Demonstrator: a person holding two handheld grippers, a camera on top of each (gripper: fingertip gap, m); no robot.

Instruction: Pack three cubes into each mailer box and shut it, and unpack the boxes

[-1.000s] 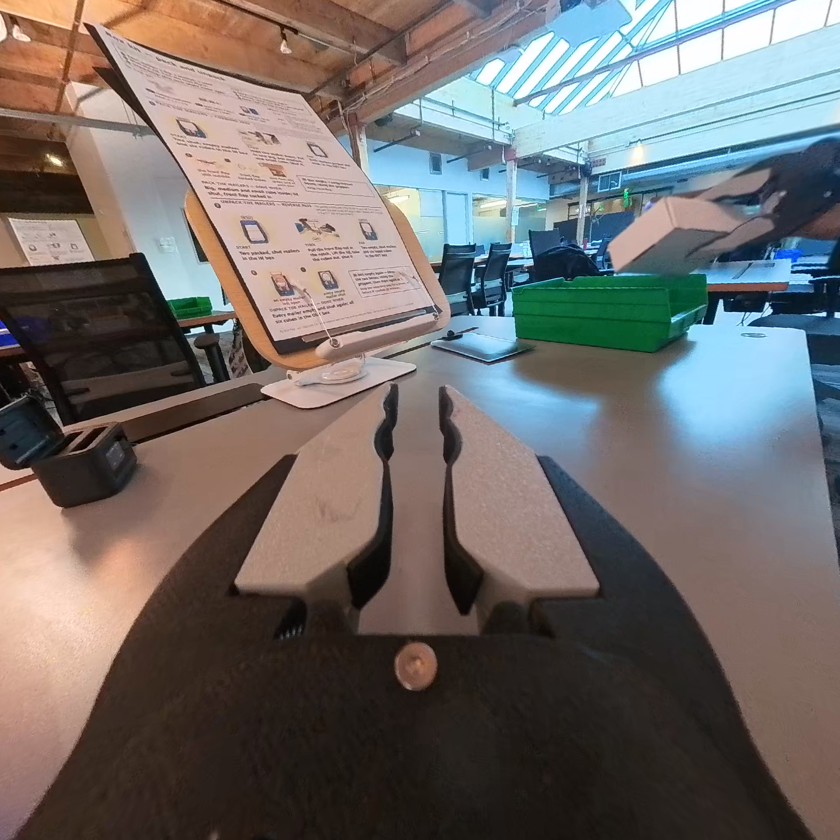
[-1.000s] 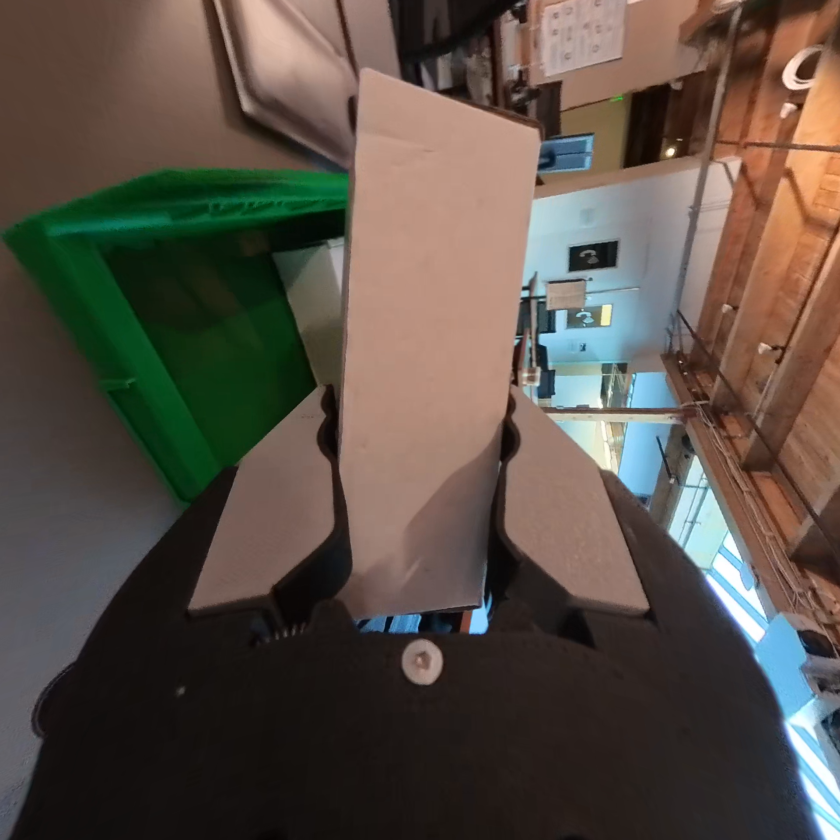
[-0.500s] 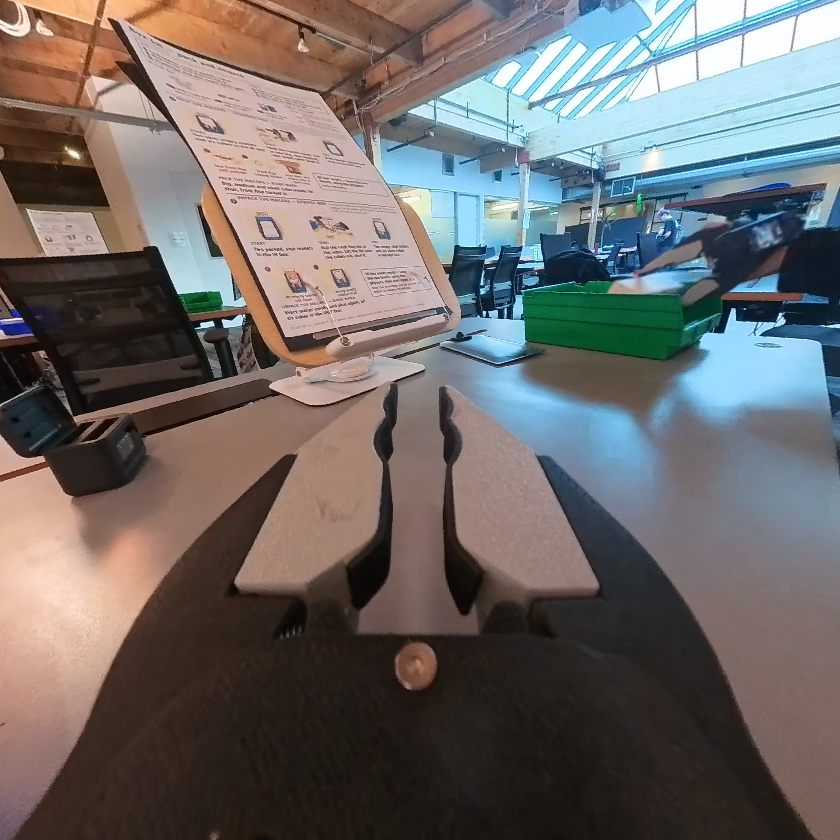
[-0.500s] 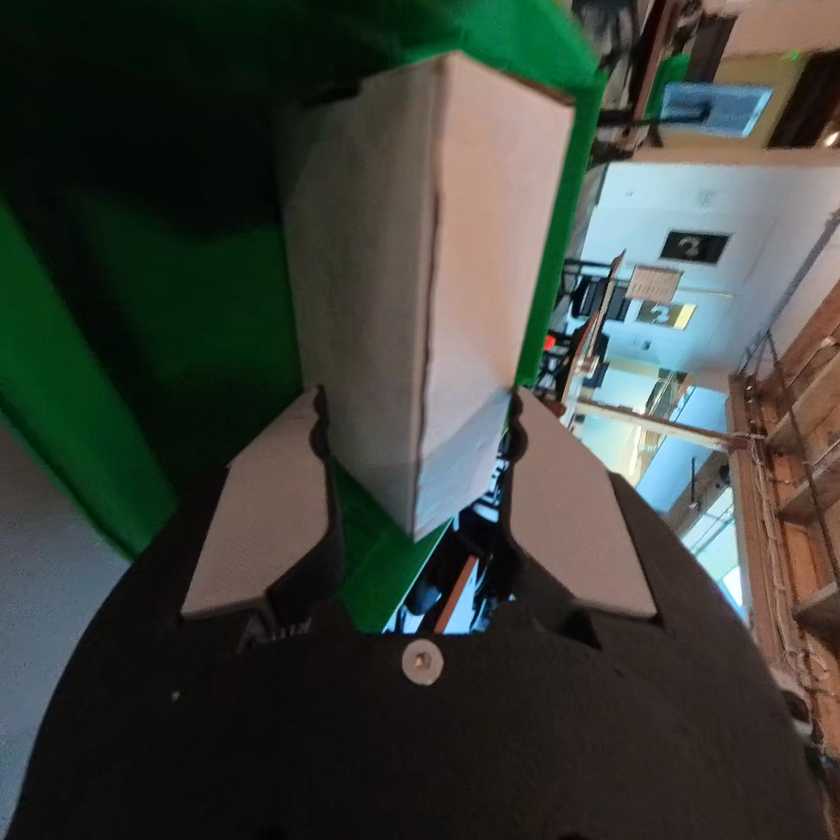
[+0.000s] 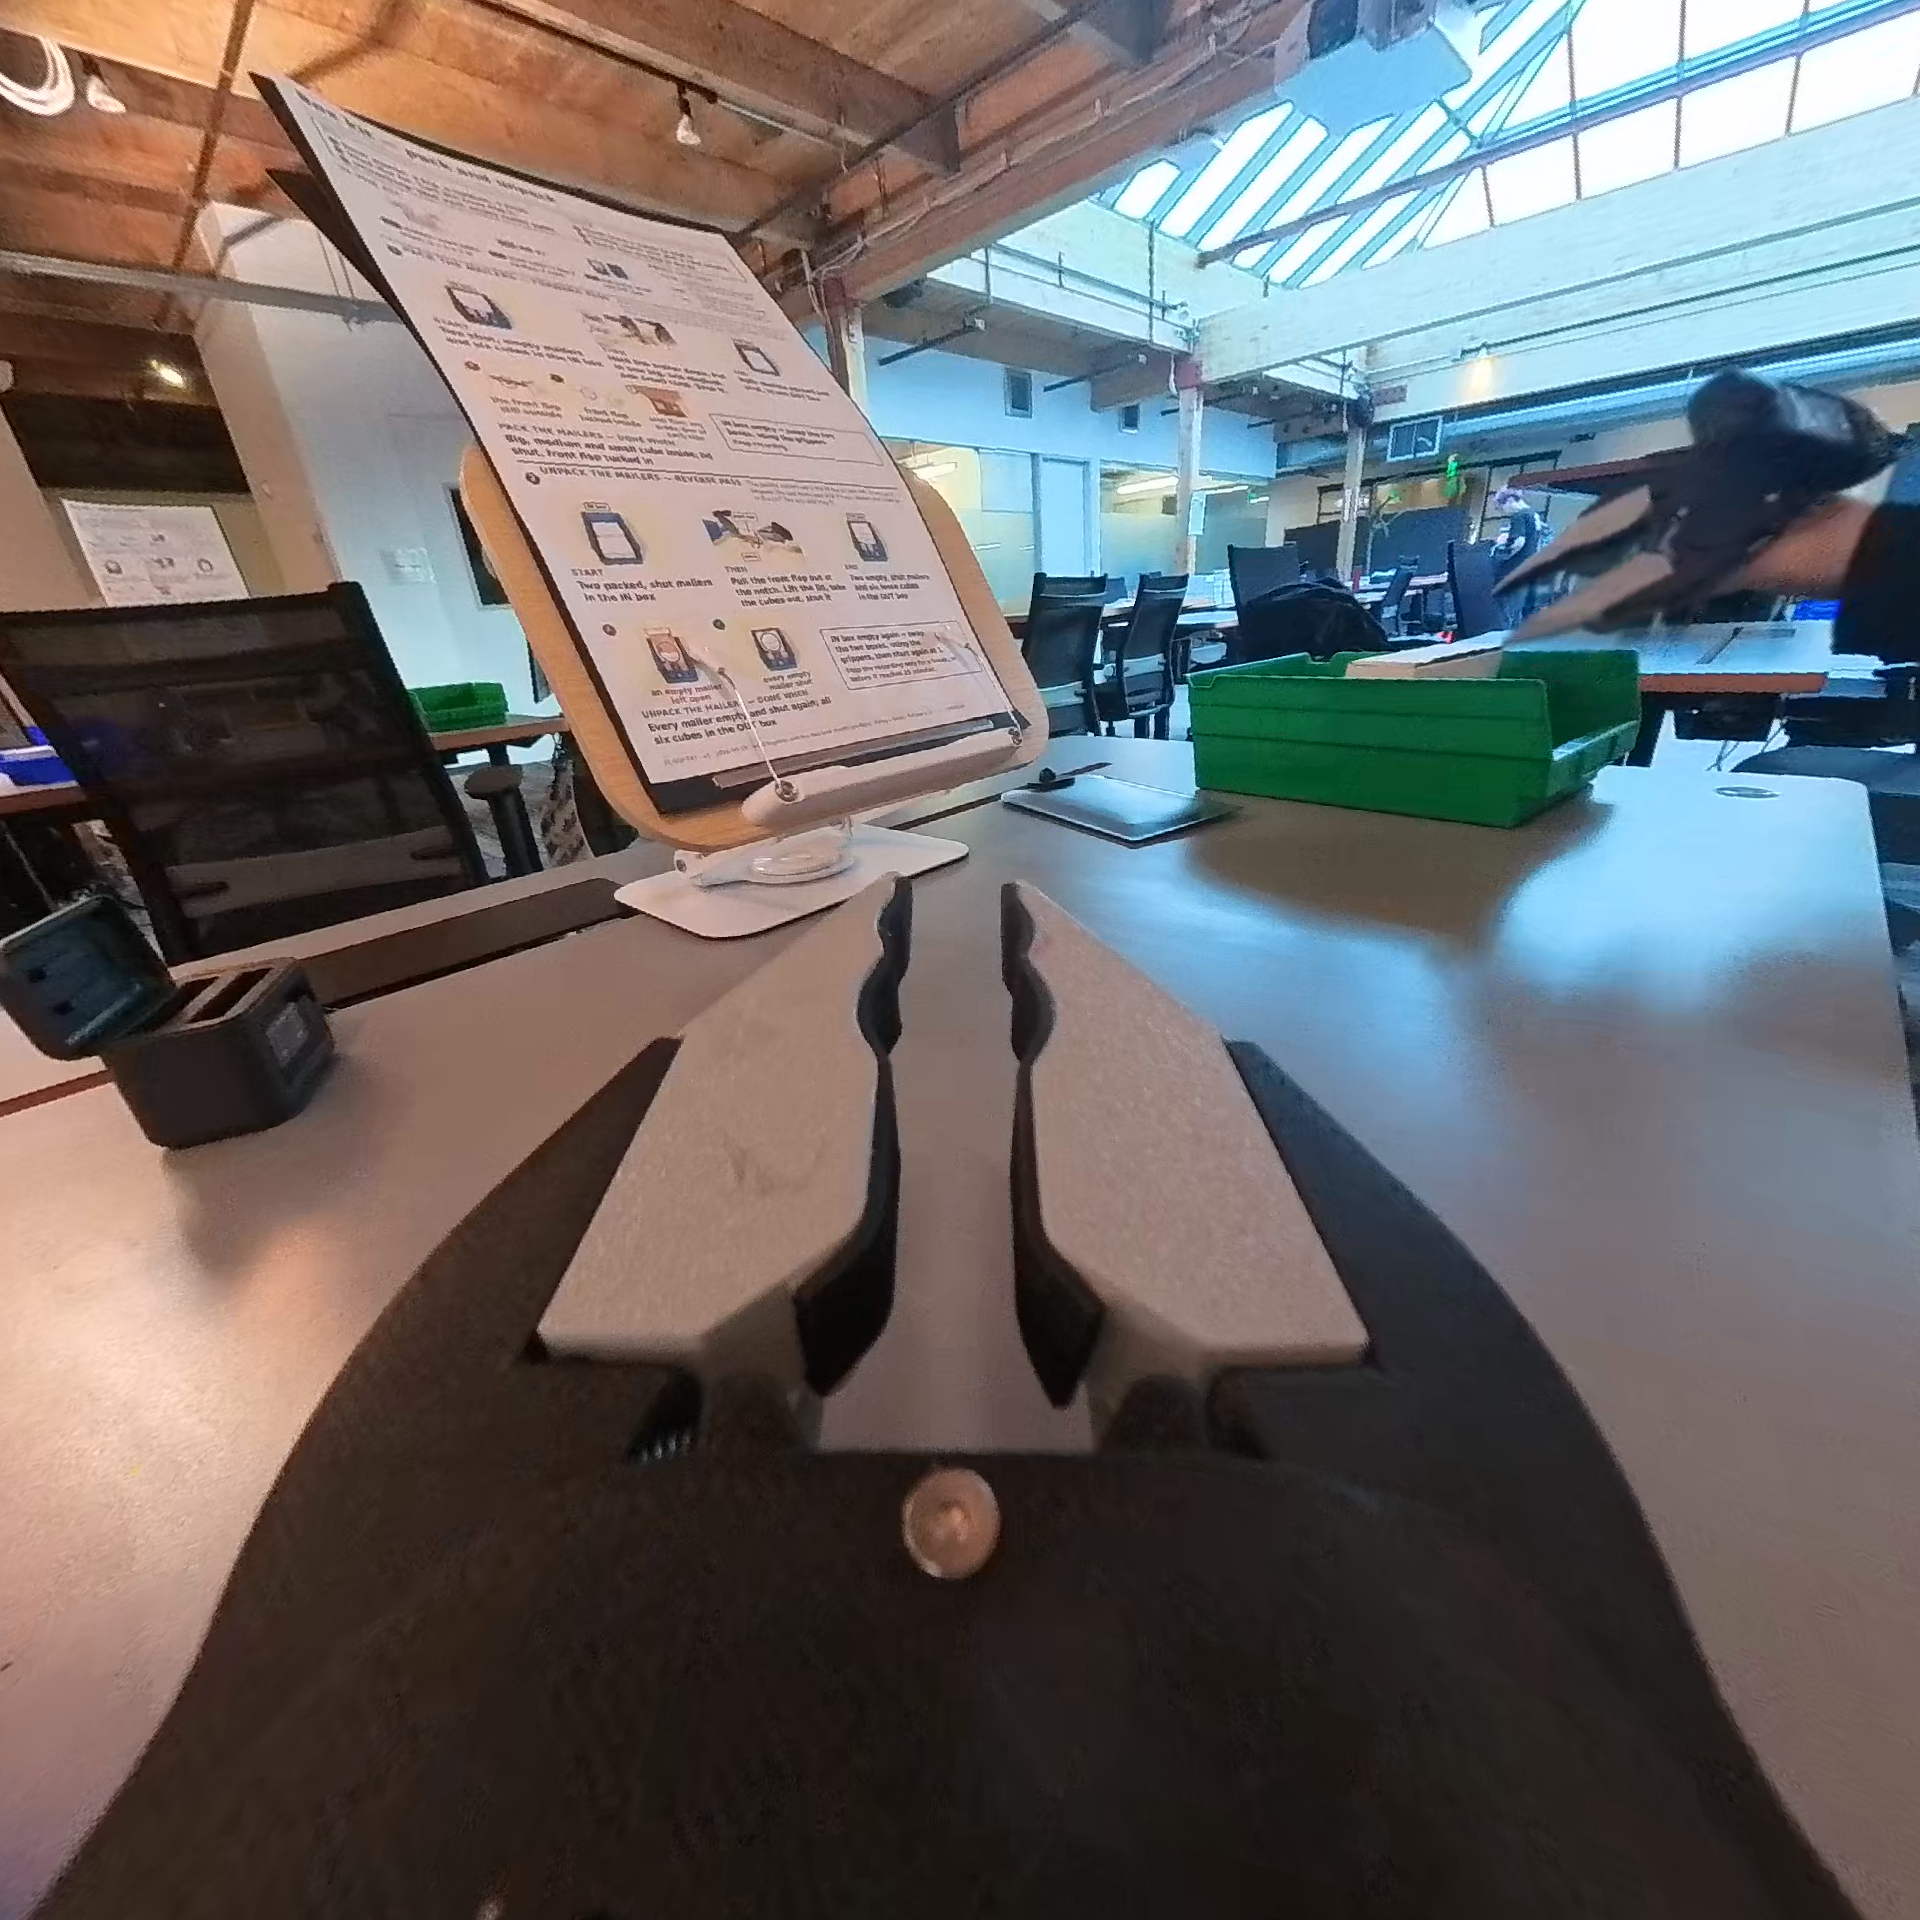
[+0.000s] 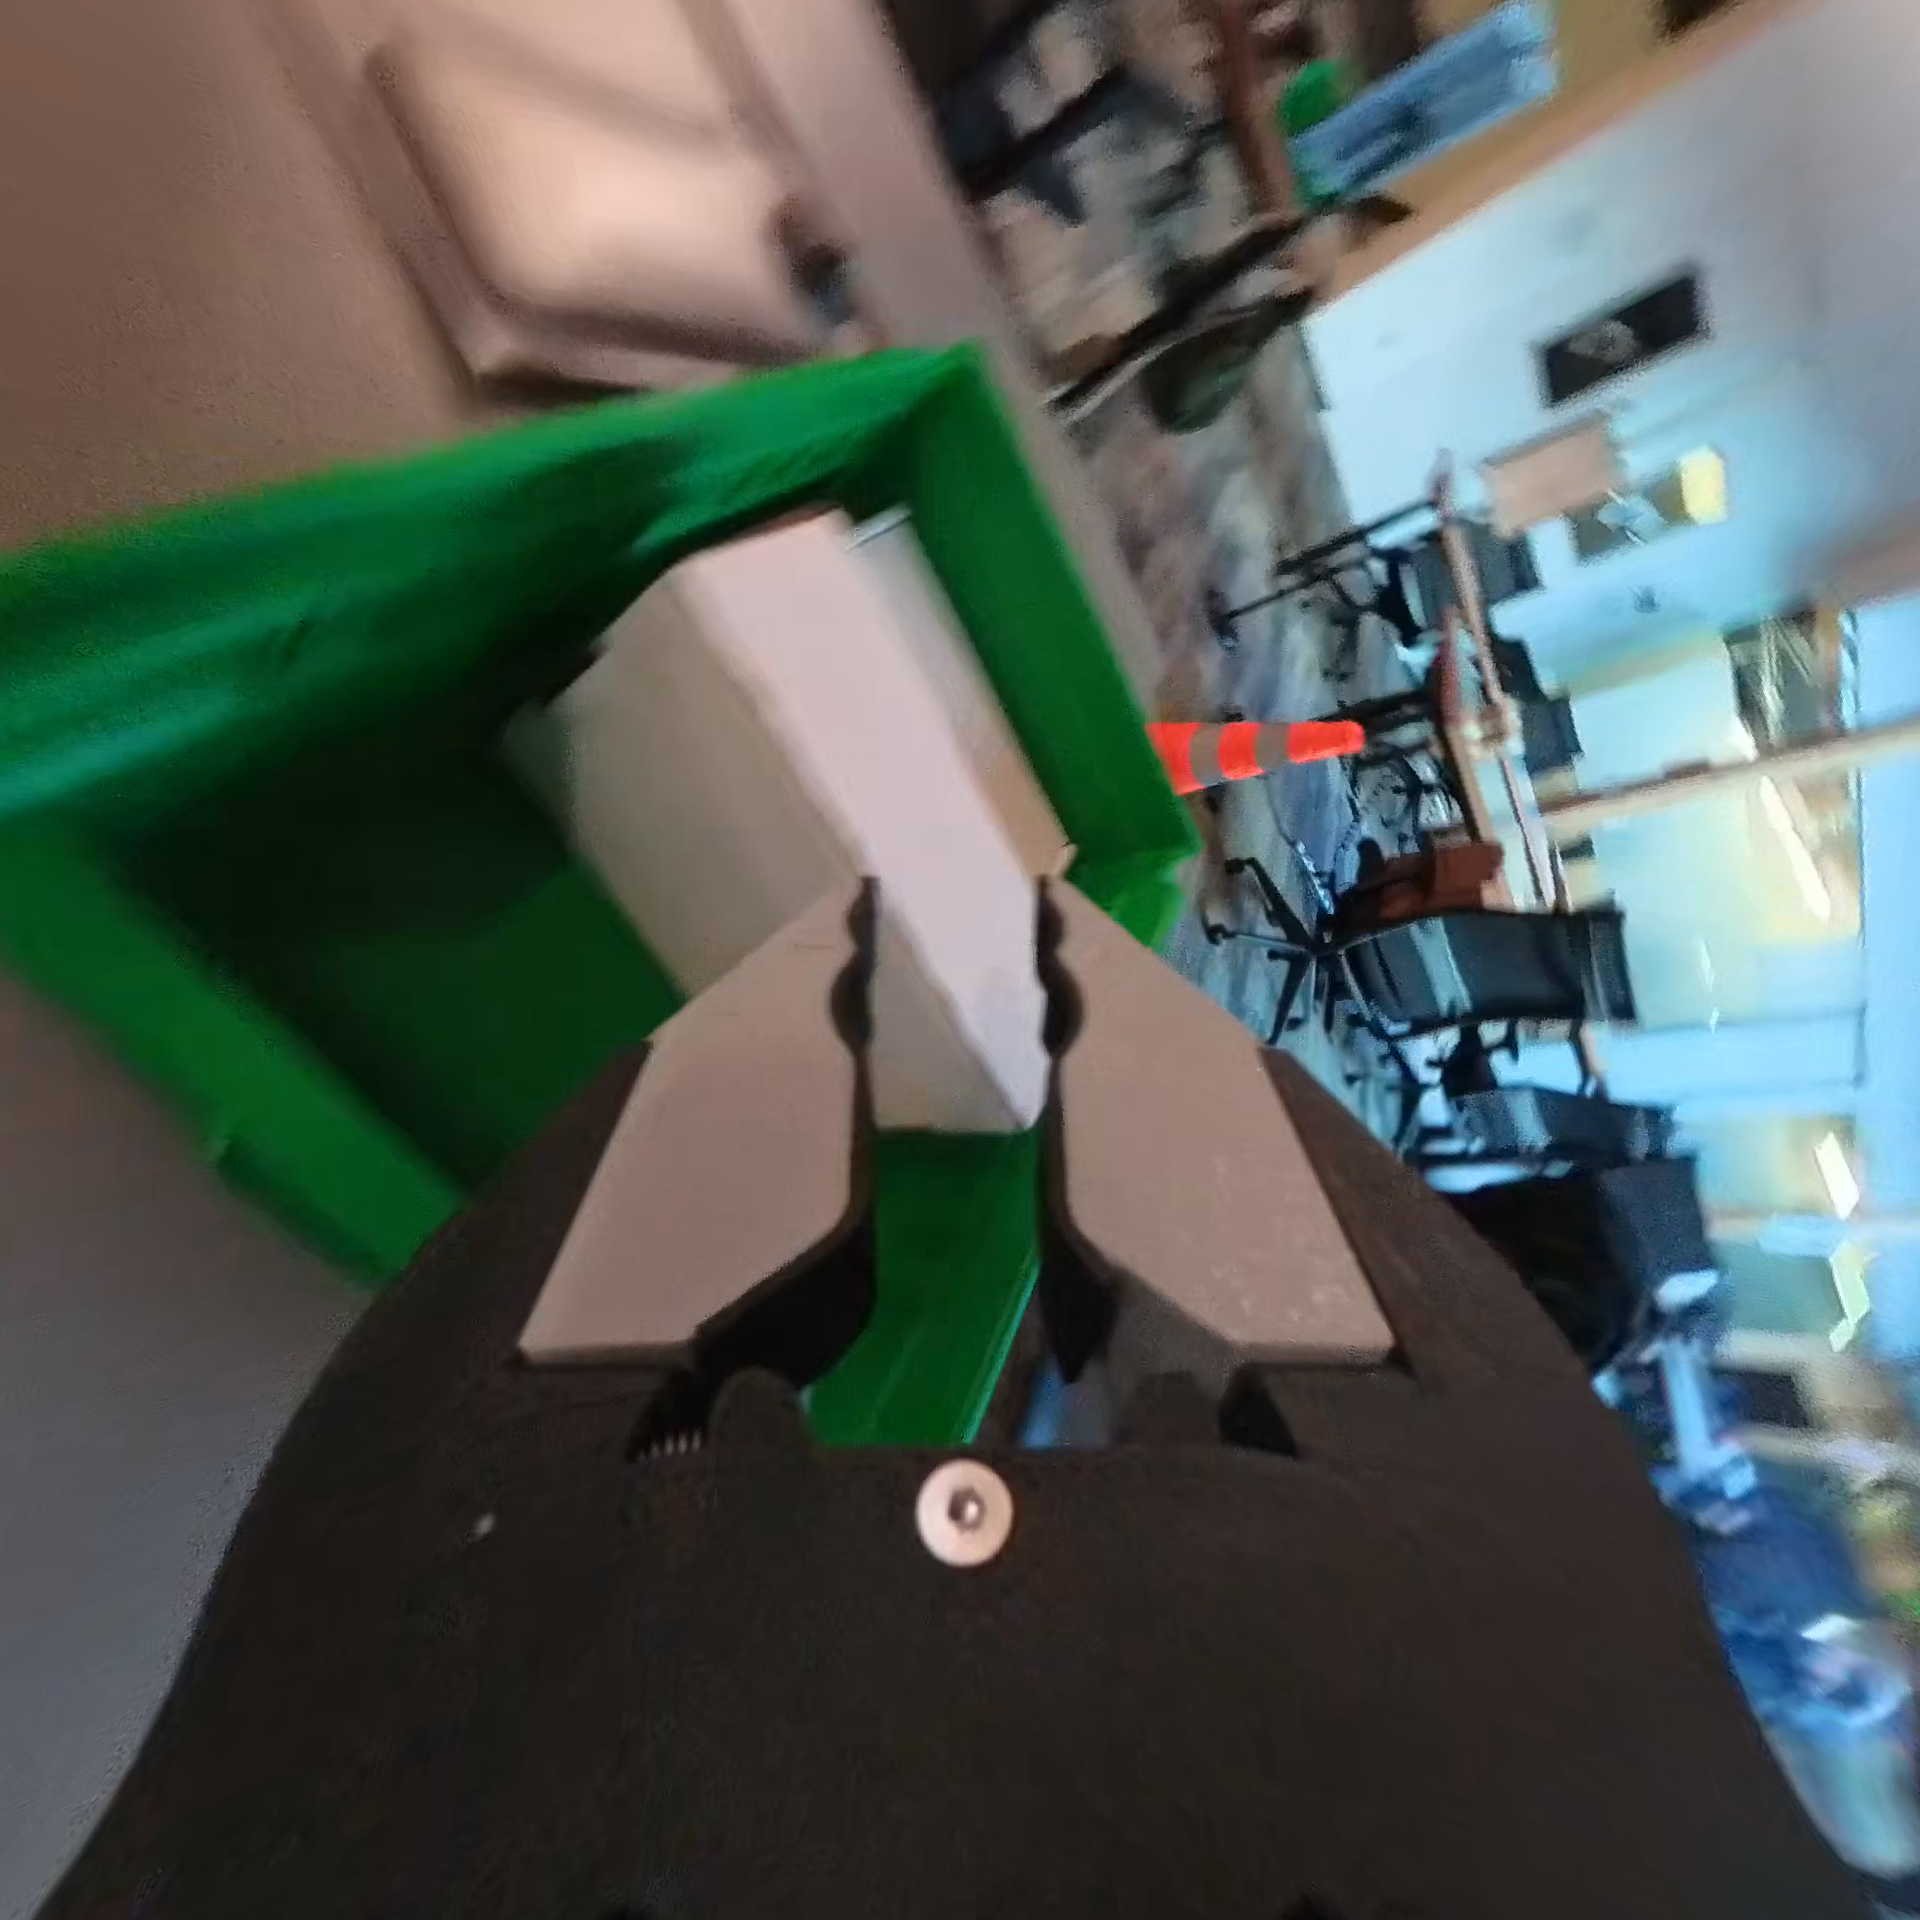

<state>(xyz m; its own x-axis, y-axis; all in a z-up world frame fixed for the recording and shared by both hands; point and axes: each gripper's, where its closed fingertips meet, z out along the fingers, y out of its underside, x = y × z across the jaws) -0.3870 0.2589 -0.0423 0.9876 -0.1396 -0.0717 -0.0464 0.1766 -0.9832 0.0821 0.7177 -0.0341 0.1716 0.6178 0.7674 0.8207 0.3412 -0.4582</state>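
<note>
Now the right gripper has let go: its jaws, narrowly parted, hold nothing, and the mailer box lies inside the green bin. That box looks delivered. Resting on the table, the left gripper is likewise narrowly parted and empty.

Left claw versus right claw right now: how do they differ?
The left claw sits low over the table; the right claw is above the green bin, pointing at the mailer box lying inside. The left claw's gap is narrower than the right claw's. Both hold nothing.
</note>
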